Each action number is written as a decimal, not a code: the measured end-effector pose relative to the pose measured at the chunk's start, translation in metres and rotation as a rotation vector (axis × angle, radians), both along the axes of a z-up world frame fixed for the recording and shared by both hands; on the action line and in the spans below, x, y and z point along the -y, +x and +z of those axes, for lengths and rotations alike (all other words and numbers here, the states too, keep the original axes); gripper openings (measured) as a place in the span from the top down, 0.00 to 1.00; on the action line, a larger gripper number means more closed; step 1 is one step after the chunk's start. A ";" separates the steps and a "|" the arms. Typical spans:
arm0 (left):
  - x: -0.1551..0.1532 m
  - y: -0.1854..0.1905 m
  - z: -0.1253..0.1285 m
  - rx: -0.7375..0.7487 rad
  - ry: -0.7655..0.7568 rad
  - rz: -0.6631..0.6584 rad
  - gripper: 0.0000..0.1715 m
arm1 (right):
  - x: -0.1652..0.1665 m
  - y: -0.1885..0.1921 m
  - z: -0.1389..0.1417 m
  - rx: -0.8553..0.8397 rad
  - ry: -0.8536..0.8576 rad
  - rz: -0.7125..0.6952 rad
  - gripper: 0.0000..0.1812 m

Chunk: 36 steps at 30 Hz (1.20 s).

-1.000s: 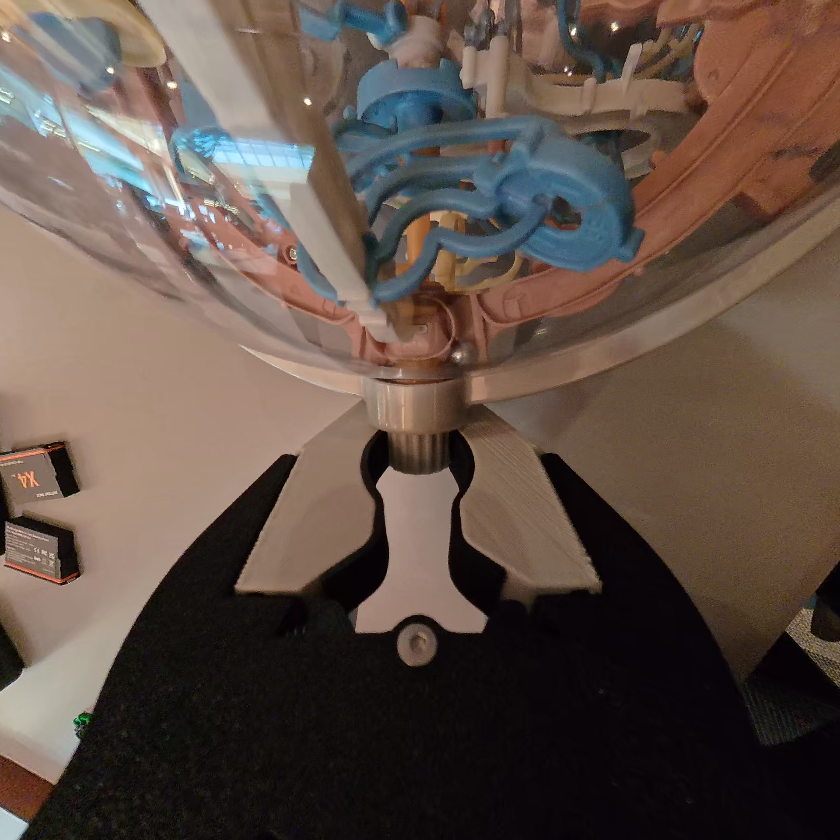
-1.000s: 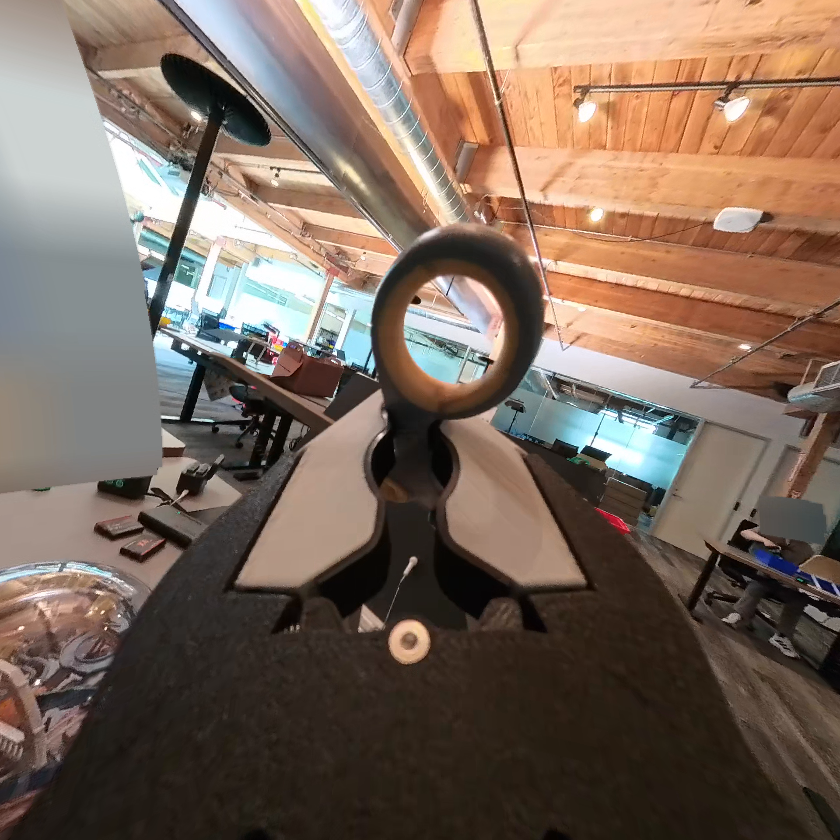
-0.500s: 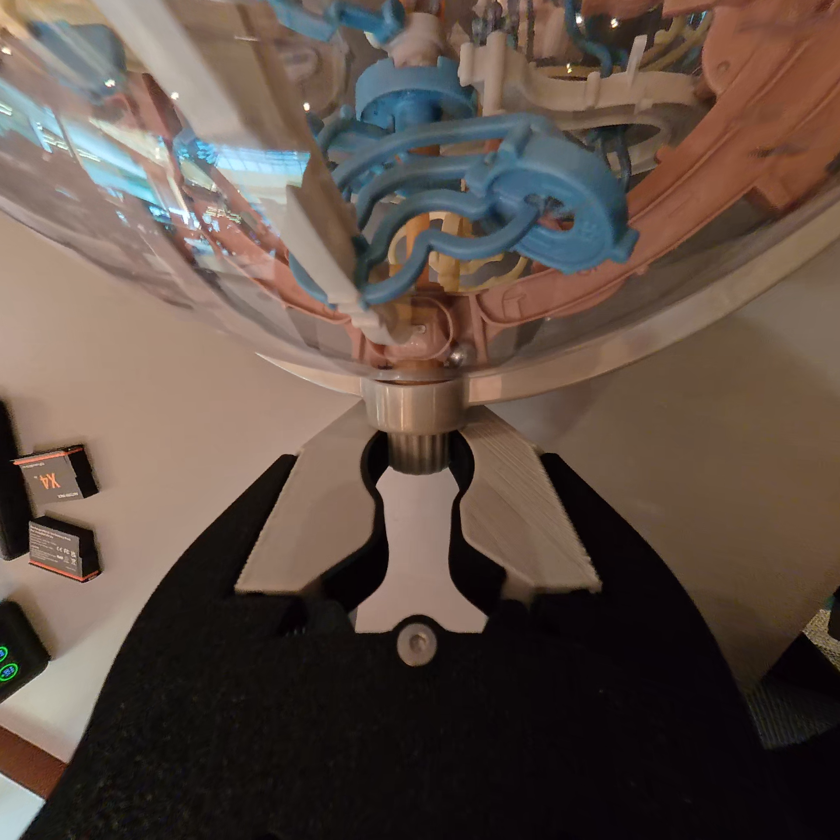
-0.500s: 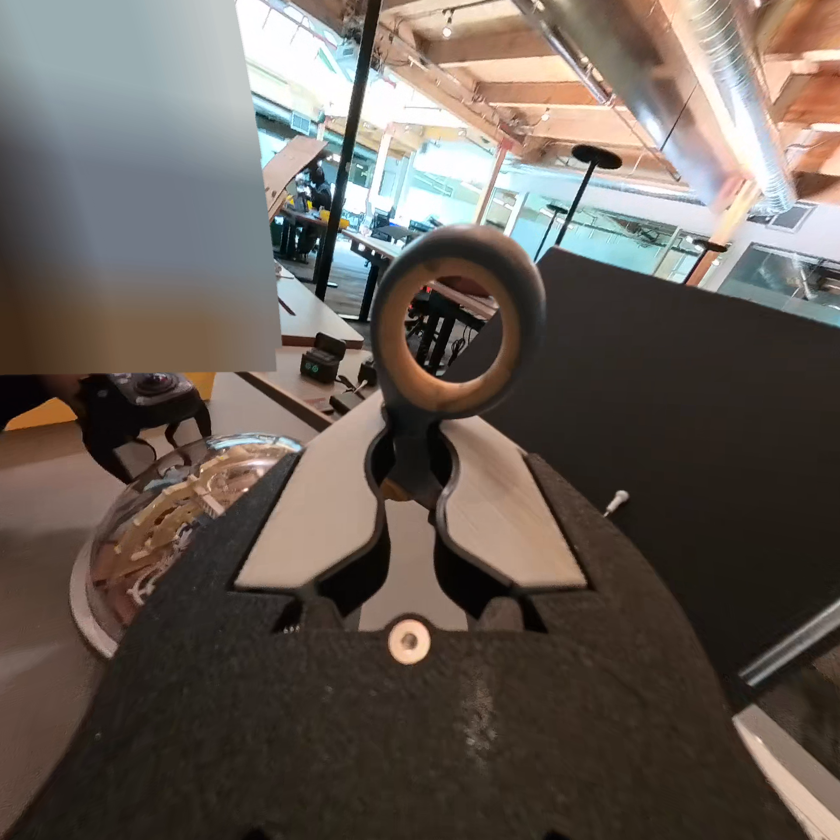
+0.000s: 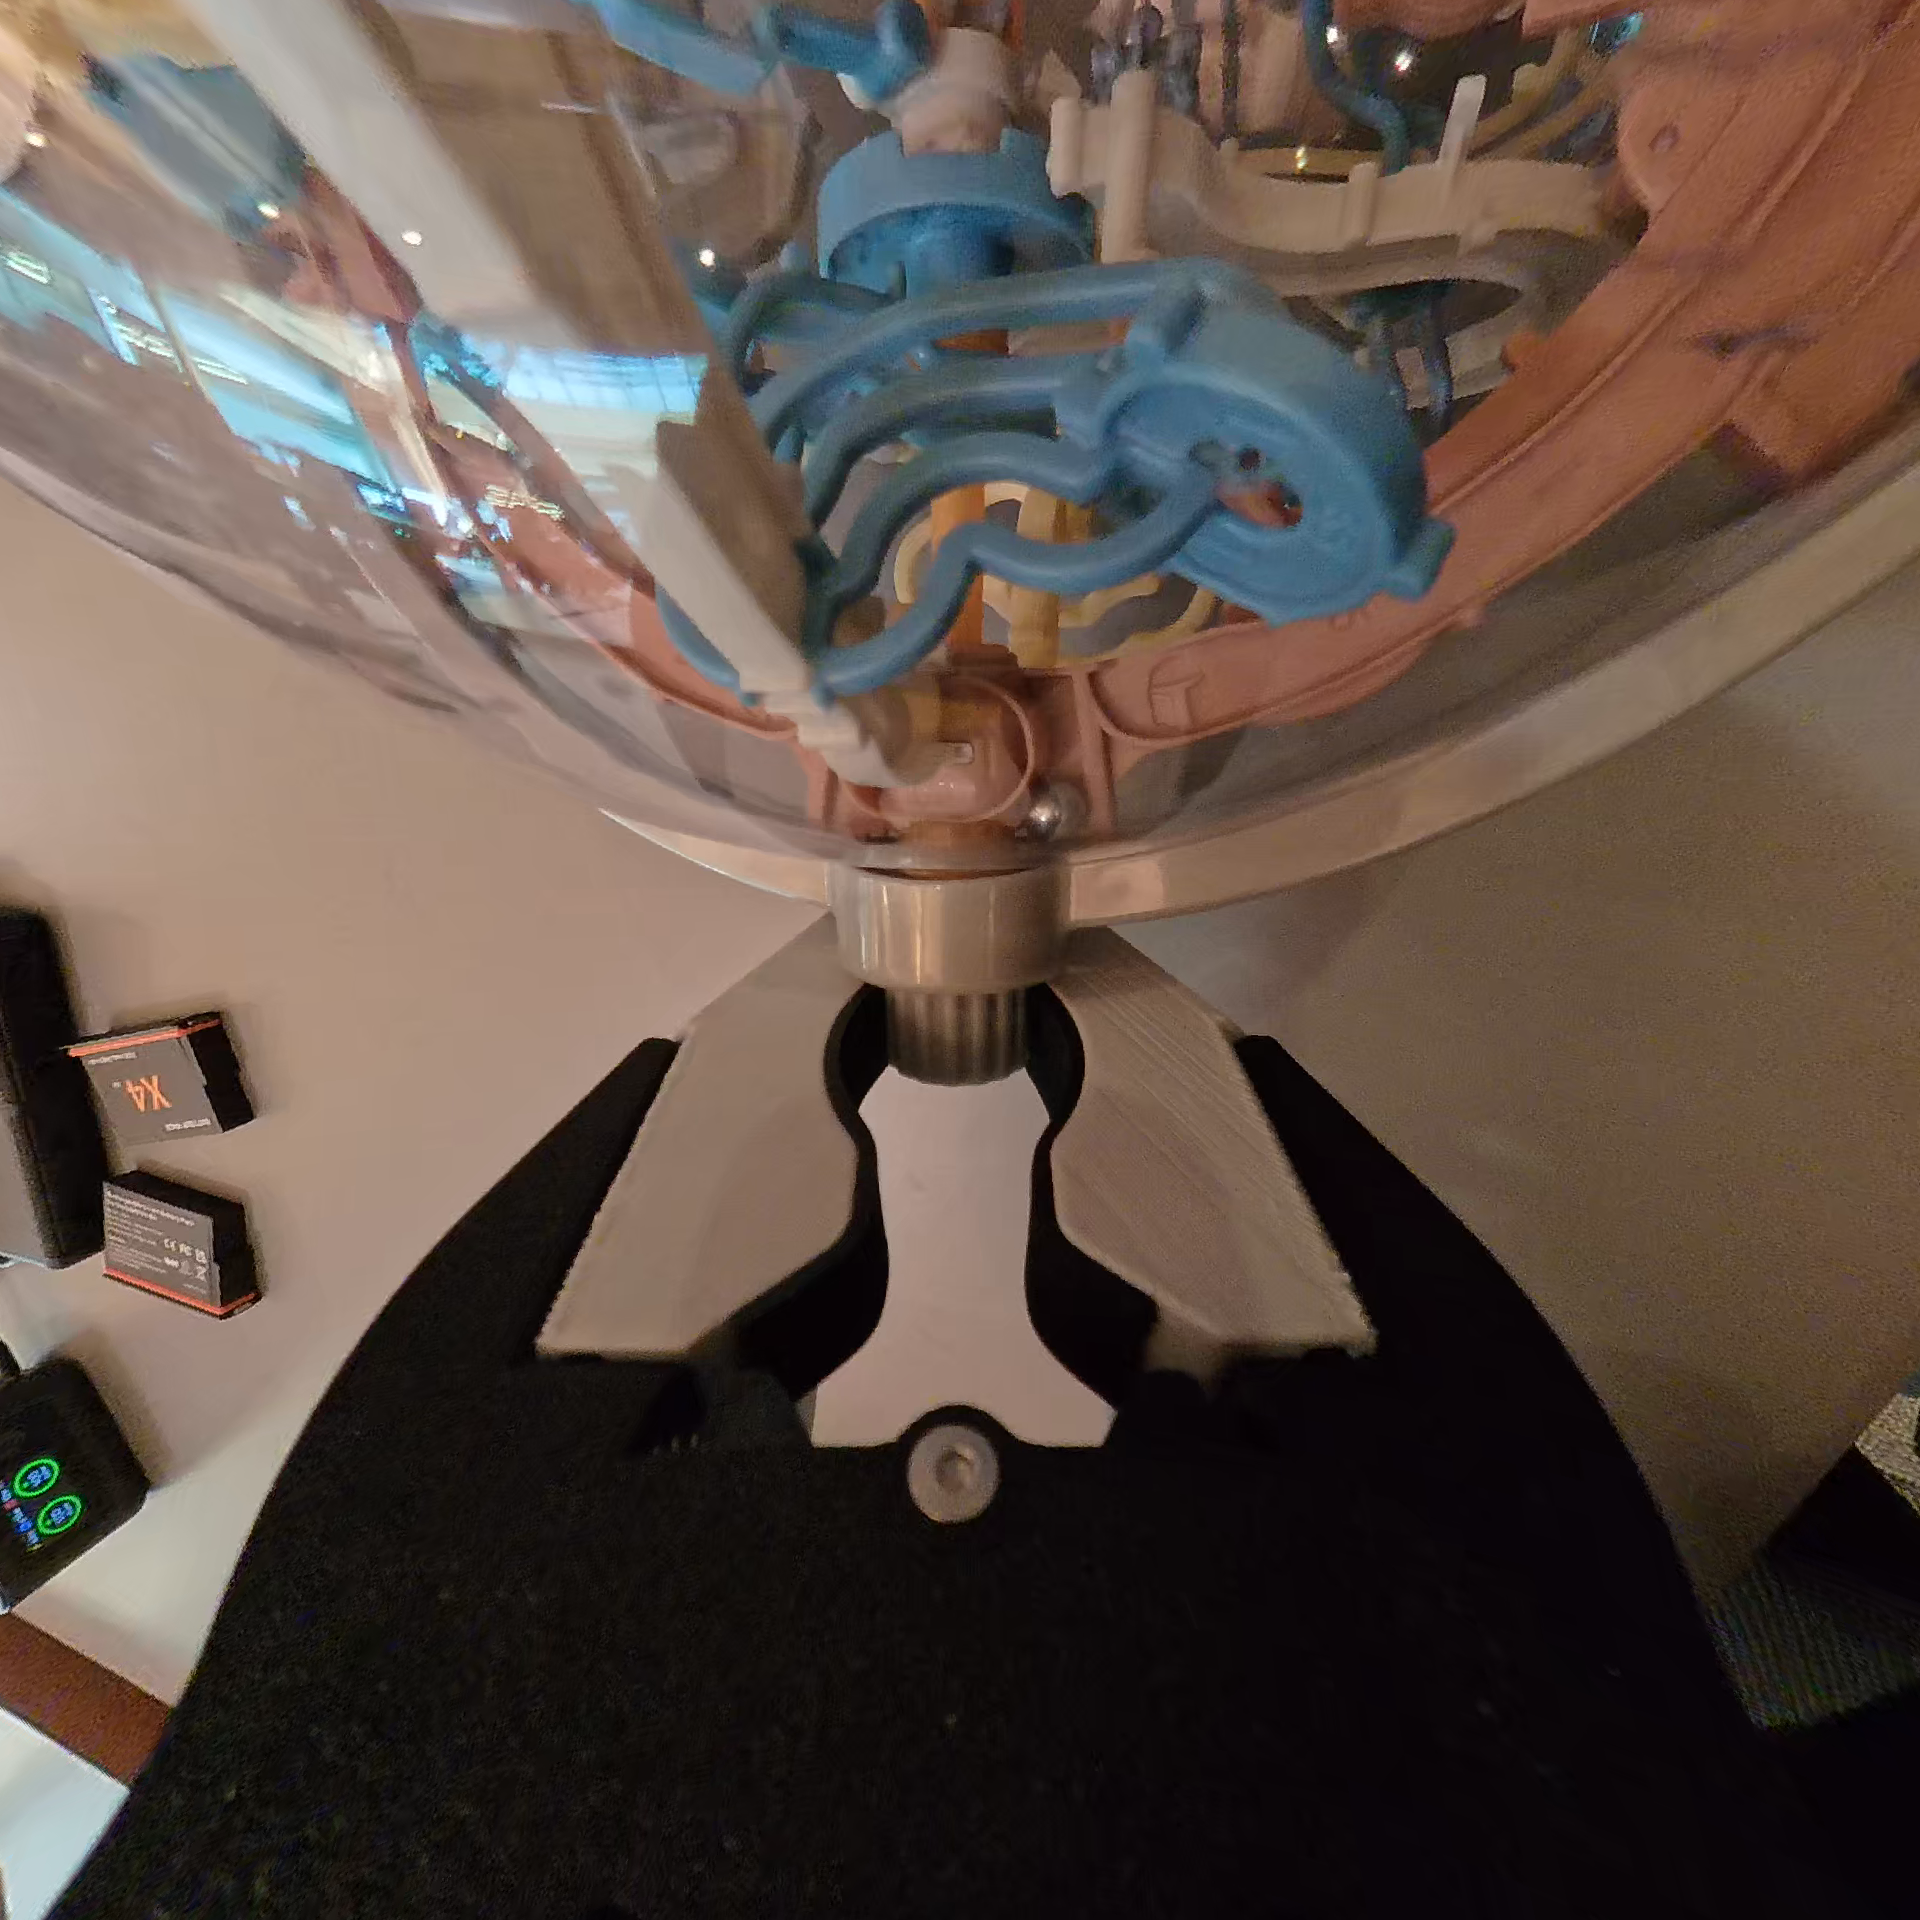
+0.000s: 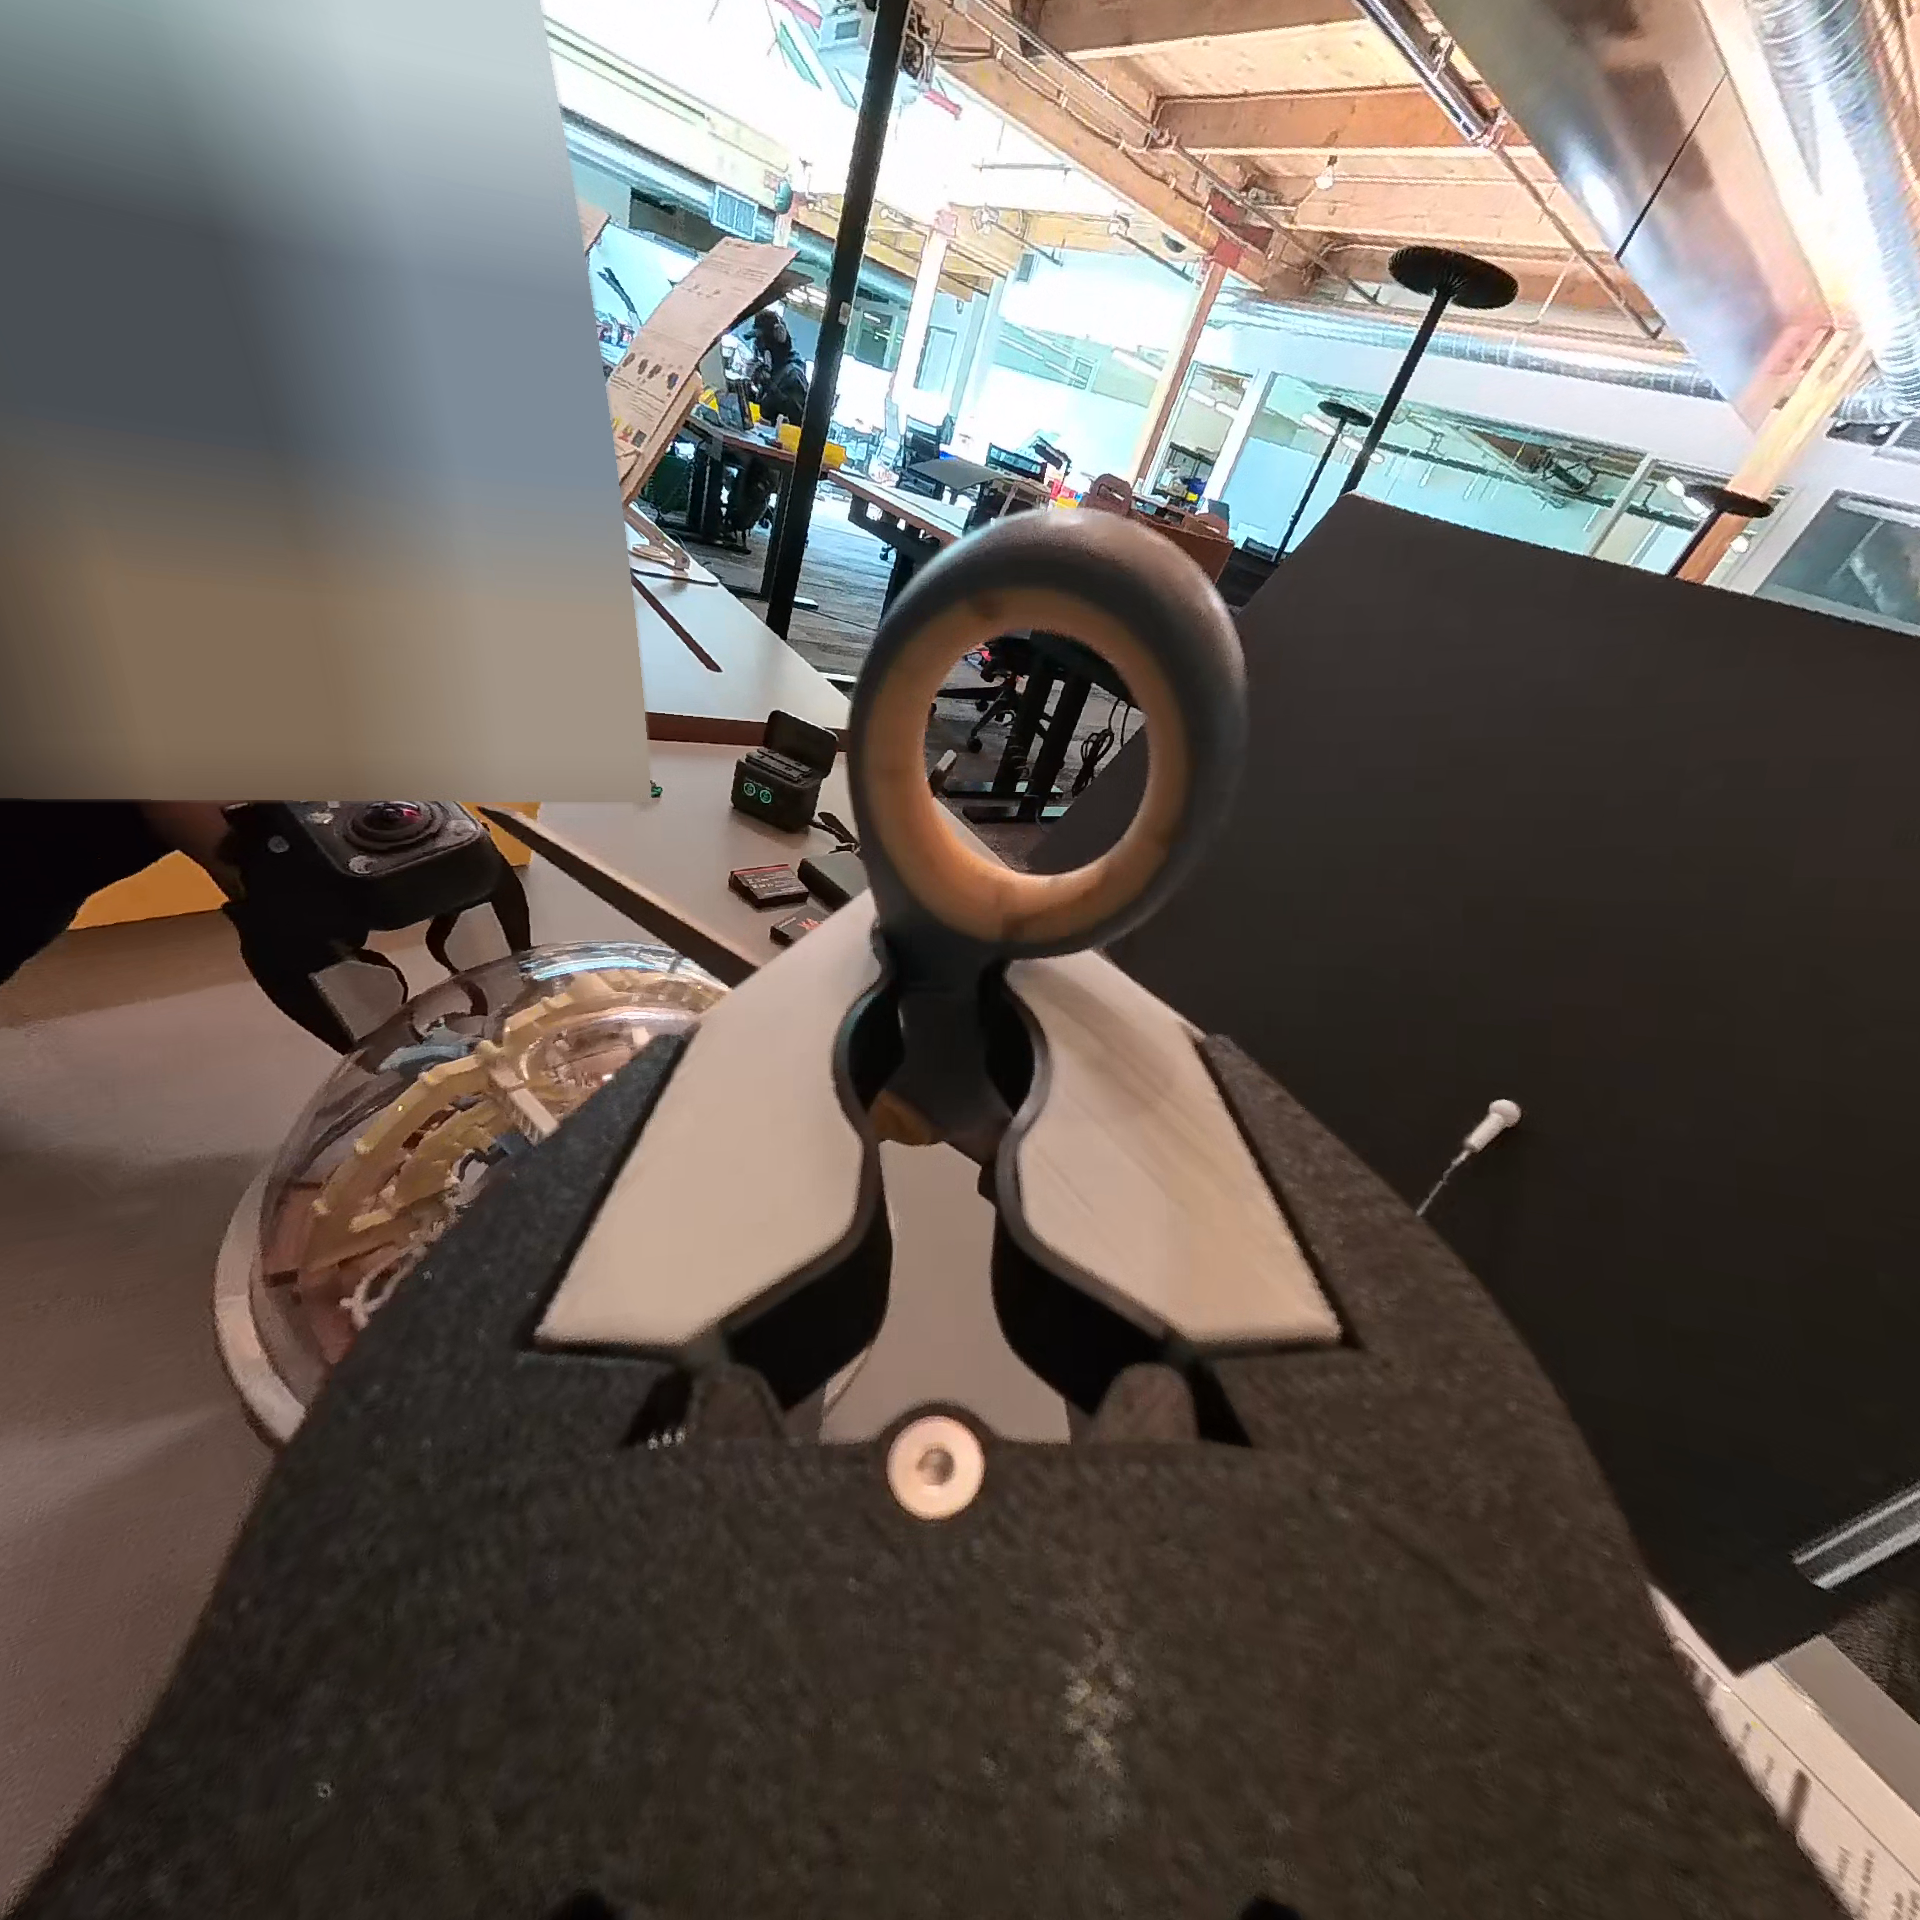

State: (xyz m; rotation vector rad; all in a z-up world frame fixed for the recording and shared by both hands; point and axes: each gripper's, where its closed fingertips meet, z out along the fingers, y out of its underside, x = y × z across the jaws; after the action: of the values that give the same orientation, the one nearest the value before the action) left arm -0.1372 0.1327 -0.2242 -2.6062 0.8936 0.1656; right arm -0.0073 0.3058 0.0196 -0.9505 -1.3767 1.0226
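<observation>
Maze globe (image 5: 1039, 436), a clear sphere of blue and pink tracks, still sits clamped at its metal stub (image 5: 951, 1029) by the left tongs (image 5: 951, 1023), its small steel ball (image 5: 1049, 821) low near the stub as before. Right tongs (image 6: 940, 1081) stay closed on the stem of a grey ring handle (image 6: 1044, 738), but have swung further down from the ceiling, so the globe (image 6: 457, 1122) on the table (image 6: 104, 1299) shows larger at left. More of the black batteries (image 5: 171, 1081) and charger (image 5: 57, 1475) show at far left.
</observation>
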 end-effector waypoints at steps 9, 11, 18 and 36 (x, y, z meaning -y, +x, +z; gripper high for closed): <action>0.000 0.000 -0.001 0.012 -0.003 0.006 0.90 | -0.053 0.080 0.109 -0.336 0.068 -0.222 0.96; 0.000 -0.001 -0.001 0.011 -0.001 0.003 0.90 | -0.056 0.087 0.116 -0.350 0.069 -0.239 0.96; 0.001 -0.009 -0.007 -0.039 0.016 0.002 0.89 | 0.012 -0.021 -0.063 0.227 0.039 0.002 0.95; 0.000 0.000 -0.009 0.026 0.017 0.029 0.90 | -0.038 0.045 0.098 -0.505 -0.038 -0.221 0.96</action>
State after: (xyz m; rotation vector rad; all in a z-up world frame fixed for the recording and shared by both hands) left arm -0.1368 0.1328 -0.2329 -2.6009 0.8420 0.1454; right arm 0.0377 0.3438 0.1172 -0.7812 -0.8187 1.0332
